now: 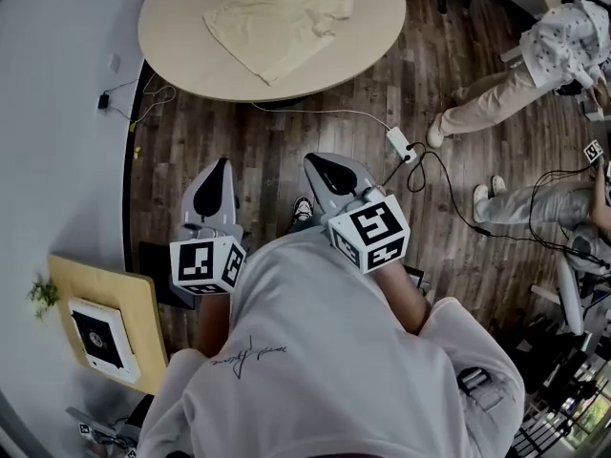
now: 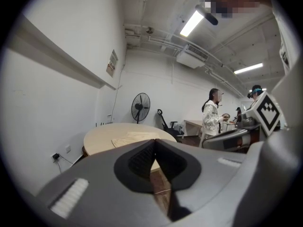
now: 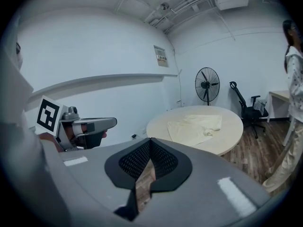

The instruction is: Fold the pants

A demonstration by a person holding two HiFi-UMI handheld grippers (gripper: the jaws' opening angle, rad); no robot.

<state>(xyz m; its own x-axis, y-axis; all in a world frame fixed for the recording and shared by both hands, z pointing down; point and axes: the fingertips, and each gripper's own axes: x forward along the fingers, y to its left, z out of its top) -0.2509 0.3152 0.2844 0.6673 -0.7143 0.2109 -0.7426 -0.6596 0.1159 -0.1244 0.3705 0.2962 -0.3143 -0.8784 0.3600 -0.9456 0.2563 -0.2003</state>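
Cream pants (image 1: 277,12) lie spread flat on a round beige table (image 1: 191,55) at the top of the head view. Both grippers hang over the wooden floor, well short of the table's near edge. My left gripper (image 1: 221,165) is shut with nothing between its jaws, and so is my right gripper (image 1: 322,162). From the left gripper (image 2: 154,142) the pants (image 2: 135,137) and table (image 2: 102,143) show just beyond the tips. Past the right gripper (image 3: 150,140), the pants (image 3: 194,126) lie on the table (image 3: 232,122), and the left gripper (image 3: 87,126) is at its side.
A white power strip (image 1: 399,143) with trailing cables lies on the floor right of my path. People (image 1: 535,65) stand and sit at the right. A fan (image 3: 207,85) and office chair (image 3: 246,110) stand behind the table. A wooden side table (image 1: 100,294) sits at my left by the wall.
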